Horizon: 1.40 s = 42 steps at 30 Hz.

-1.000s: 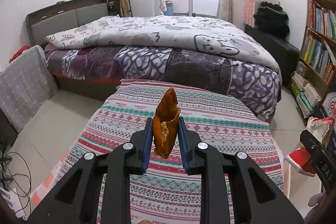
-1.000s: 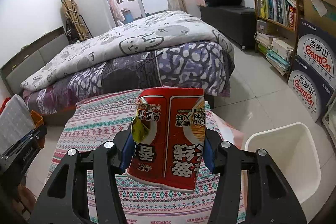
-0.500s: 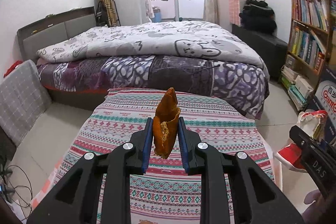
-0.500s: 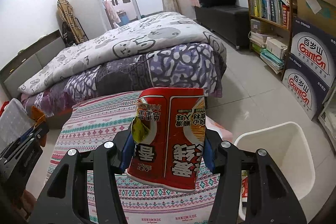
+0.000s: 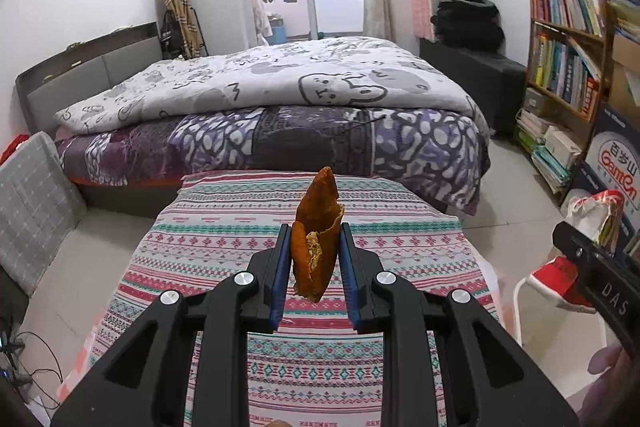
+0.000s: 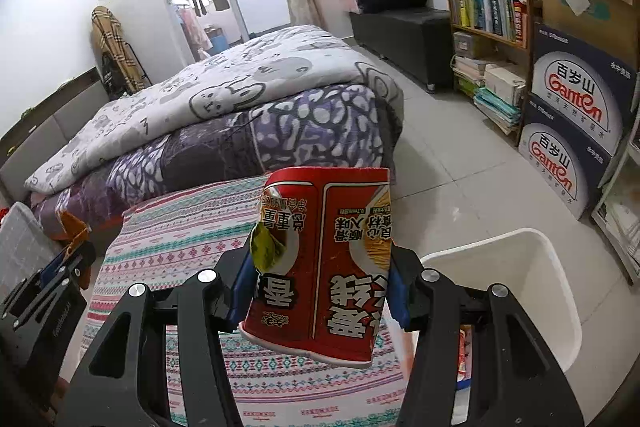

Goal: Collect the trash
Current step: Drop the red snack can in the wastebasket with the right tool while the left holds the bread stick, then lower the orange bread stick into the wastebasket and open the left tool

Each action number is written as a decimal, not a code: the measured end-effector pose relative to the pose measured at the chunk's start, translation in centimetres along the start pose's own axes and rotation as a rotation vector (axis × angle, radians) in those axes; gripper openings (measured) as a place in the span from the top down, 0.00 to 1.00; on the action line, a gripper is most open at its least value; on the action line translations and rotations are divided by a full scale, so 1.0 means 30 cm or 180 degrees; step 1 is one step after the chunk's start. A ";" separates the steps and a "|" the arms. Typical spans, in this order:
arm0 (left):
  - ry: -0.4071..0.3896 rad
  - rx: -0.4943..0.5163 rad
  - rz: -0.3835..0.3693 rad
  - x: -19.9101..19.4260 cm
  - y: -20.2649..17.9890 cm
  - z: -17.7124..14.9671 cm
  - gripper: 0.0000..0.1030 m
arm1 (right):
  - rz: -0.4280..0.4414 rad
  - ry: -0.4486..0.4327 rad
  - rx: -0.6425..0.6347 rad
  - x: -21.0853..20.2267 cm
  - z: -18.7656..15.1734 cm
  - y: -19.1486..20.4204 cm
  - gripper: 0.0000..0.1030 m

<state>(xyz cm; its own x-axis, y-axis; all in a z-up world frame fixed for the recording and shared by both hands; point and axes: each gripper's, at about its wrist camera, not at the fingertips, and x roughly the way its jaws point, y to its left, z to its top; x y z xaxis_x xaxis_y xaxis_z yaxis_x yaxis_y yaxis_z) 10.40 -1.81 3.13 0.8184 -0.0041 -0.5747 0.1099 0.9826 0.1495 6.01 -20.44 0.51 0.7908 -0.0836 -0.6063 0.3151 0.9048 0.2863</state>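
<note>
The left gripper [image 5: 312,261] is clamped narrowly on a dried orange-brown peel [image 5: 316,237], held above the striped, patterned cloth-covered table [image 5: 240,227] with its long axis upright and its pointed tip aimed up and away toward the bed with the grey cartoon-print quilt [image 5: 280,87]. The right gripper [image 6: 318,285] is spread wider, its blue-padded fingers [image 6: 398,297] pressed against both sides of a crumpled red paper noodle cup [image 6: 320,263], held upside down, printing inverted, rim lowest, long axis roughly vertical. Just right of the cup, a white plastic waste bin [image 6: 520,267] stands on the floor beside the table.
</note>
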 end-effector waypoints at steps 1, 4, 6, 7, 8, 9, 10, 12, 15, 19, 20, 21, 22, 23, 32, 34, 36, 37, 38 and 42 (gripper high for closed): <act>0.0002 0.0020 -0.0007 0.000 -0.012 -0.002 0.77 | -0.0020 -0.0007 0.0018 -0.004 0.004 -0.014 0.51; 0.0003 0.0065 -0.0035 -0.002 -0.041 -0.006 0.77 | -0.0074 -0.0019 0.0078 -0.011 0.009 -0.051 0.51; -0.0002 0.0097 -0.0051 -0.005 -0.058 -0.009 0.77 | -0.0125 -0.0017 0.0142 -0.015 0.015 -0.085 0.51; -0.0004 0.0113 -0.0062 -0.008 -0.067 -0.011 0.77 | -0.0145 -0.0013 0.0165 -0.017 0.018 -0.098 0.51; -0.0002 0.0127 -0.0072 -0.008 -0.075 -0.011 0.77 | -0.0177 -0.0006 0.0200 -0.018 0.020 -0.116 0.51; 0.0000 0.0145 -0.0082 -0.009 -0.085 -0.013 0.77 | -0.0202 0.0000 0.0232 -0.021 0.022 -0.132 0.50; 0.0000 0.0163 -0.0090 -0.009 -0.095 -0.014 0.77 | -0.0235 0.0012 0.0284 -0.022 0.024 -0.155 0.50; -0.0001 0.0189 -0.0105 -0.010 -0.112 -0.016 0.77 | -0.0274 0.0034 0.0361 -0.021 0.029 -0.189 0.50; -0.0006 0.0232 -0.0136 -0.014 -0.140 -0.020 0.77 | -0.0341 0.0068 0.0508 -0.024 0.033 -0.250 0.50; -0.0004 0.0292 -0.0185 -0.021 -0.179 -0.028 0.77 | -0.0400 0.0138 0.0701 -0.030 0.039 -0.334 0.49; -0.0004 0.0306 -0.0197 -0.023 -0.188 -0.029 0.77 | -0.0428 0.0151 0.0758 -0.034 0.038 -0.359 0.49; -0.0006 0.0330 -0.0216 -0.027 -0.203 -0.032 0.77 | -0.0456 0.0171 0.0809 -0.035 0.038 -0.383 0.49; -0.0008 0.0343 -0.0228 -0.029 -0.212 -0.032 0.77 | -0.0477 0.0186 0.0867 -0.037 0.037 -0.406 0.49; -0.0011 0.0366 -0.0248 -0.033 -0.227 -0.034 0.77 | -0.0481 0.0199 0.0916 -0.038 0.037 -0.422 0.49; -0.0009 0.0598 -0.0404 -0.058 -0.356 -0.060 0.77 | -0.0505 0.0266 0.1376 -0.076 0.020 -0.572 0.23; 0.0004 0.0666 -0.0444 -0.064 -0.391 -0.073 0.76 | -0.0509 0.0224 0.1459 -0.098 0.020 -0.605 0.19; 0.0001 0.0736 -0.0467 -0.072 -0.423 -0.088 0.76 | -0.0511 0.0190 0.1515 -0.115 0.021 -0.629 0.18; 0.0005 0.0774 -0.0484 -0.076 -0.440 -0.095 0.76 | -0.0509 0.0174 0.1548 -0.124 0.022 -0.644 0.17; 0.0011 0.0804 -0.0500 -0.081 -0.457 -0.103 0.76 | -0.0503 0.0161 0.1589 -0.133 0.022 -0.660 0.17; 0.0056 0.0899 -0.0603 -0.105 -0.533 -0.136 0.76 | -0.0465 0.0105 0.1793 -0.159 0.026 -0.723 0.15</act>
<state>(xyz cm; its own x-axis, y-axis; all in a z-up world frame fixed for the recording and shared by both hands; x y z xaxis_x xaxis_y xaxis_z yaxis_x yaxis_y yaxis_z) 3.77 -16.74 -0.74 0.7588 -0.1761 -0.6271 0.4130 0.8745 0.2542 -4.18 -39.99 -2.23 0.7043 -0.1697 -0.6893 0.6573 0.5226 0.5430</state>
